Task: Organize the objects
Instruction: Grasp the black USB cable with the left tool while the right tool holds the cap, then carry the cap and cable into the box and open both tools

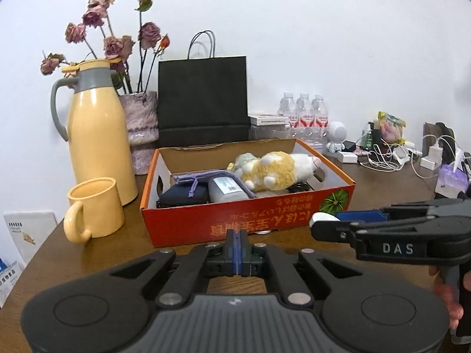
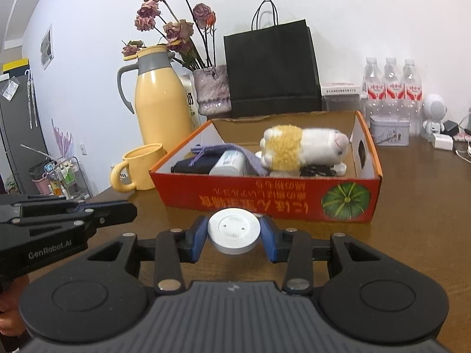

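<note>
A round white disc [image 2: 234, 232] sits pinched between the blue pads of the right gripper [image 2: 234, 234], held above the brown table [image 2: 412, 220] just in front of the red cardboard box [image 2: 265, 203]. From the left wrist view only a white edge of the disc [image 1: 323, 217] shows at the tip of the right gripper [image 1: 329, 222].

The left gripper [image 1: 239, 242] has its jaws pressed together with nothing between them, and it hovers near the front wall of the box [image 1: 250, 220]; in the right wrist view it [image 2: 129, 210] reaches in from the left edge.

Inside the box lie a plush toy [image 2: 300, 147], a white bottle [image 2: 228, 163], a dark pouch [image 2: 191, 164] and a purple cloth [image 2: 232, 148].

Left of the box stand a yellow mug [image 1: 94, 209] and a yellow flask [image 1: 94, 129]. Behind them are a vase of dried roses [image 1: 141, 129], a black paper bag [image 1: 203, 100] and water bottles [image 1: 303, 111].
</note>
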